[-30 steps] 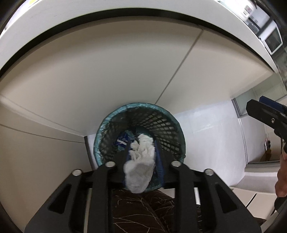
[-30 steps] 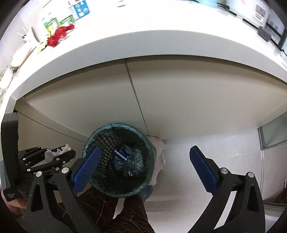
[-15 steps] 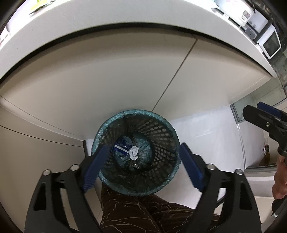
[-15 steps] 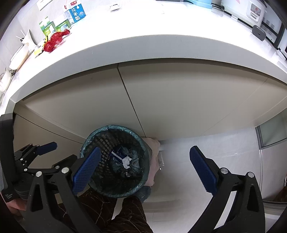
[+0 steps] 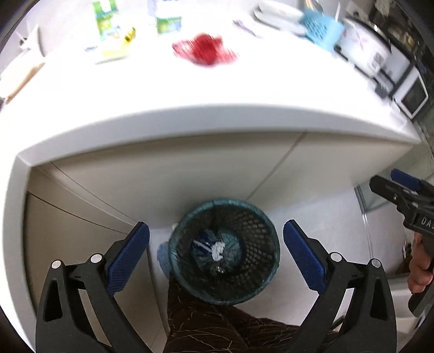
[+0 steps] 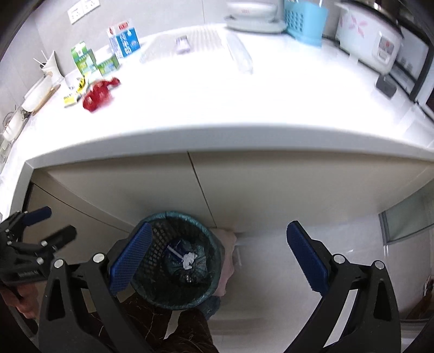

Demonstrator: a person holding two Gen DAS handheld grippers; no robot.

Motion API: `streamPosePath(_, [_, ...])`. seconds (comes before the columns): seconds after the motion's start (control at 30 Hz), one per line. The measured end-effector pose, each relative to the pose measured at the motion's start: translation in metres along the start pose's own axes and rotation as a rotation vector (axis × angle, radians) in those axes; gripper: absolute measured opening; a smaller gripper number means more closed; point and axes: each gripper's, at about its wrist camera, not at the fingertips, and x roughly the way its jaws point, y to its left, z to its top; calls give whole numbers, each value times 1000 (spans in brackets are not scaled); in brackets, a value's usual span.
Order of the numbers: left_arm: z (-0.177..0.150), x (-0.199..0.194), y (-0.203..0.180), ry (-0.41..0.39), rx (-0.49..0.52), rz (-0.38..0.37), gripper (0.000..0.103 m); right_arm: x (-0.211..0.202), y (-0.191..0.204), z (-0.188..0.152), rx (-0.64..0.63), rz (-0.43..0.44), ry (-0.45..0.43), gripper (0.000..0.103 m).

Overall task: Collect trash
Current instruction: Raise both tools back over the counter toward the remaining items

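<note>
A black mesh trash bin (image 5: 267, 239) with a teal liner stands on the floor against the cabinet; it also shows in the right wrist view (image 6: 210, 244). A white crumpled tissue (image 5: 217, 249) lies at its bottom beside a blue wrapper (image 5: 202, 242); the tissue also shows in the right wrist view (image 6: 189, 258). My left gripper (image 5: 216, 255) is open and empty, high above the bin. My right gripper (image 6: 215, 260) is open and empty, to the right of the left one. A red crumpled wrapper (image 5: 204, 50) lies on the white counter (image 5: 217, 89), also in the right wrist view (image 6: 98, 93).
On the counter stand green cartons (image 6: 84, 61), a blue milk carton (image 6: 124, 40), a yellow packet (image 6: 72, 97), a light blue basket (image 6: 305, 20), a rice cooker (image 6: 369, 40) and a plate (image 6: 253, 16). My brown-trousered leg (image 5: 217, 325) is below the bin.
The left gripper opened and the tissue fell into the bin. Both grippers have since risen and tilted up, so the counter top has come into view.
</note>
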Motion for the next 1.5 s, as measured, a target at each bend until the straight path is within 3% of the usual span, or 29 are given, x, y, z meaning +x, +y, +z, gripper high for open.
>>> streamPosePath(0.33, [48,-57,22,-66,-67,22,97,-35,13,42,-51,10,-62,95])
streamPosePath(0.63, [83,-82,37,-88,-81,26,97,-47,17,75,-50,13,-95,95])
streamPosePath(1.07, [135,-77,64,-89,-98,51,97,-43,11,145,-22,1,-136,95])
streamPosePath(1.5, [197,-49,106,-44,-117,65,97,3,9,218,-11,-42,-80,95])
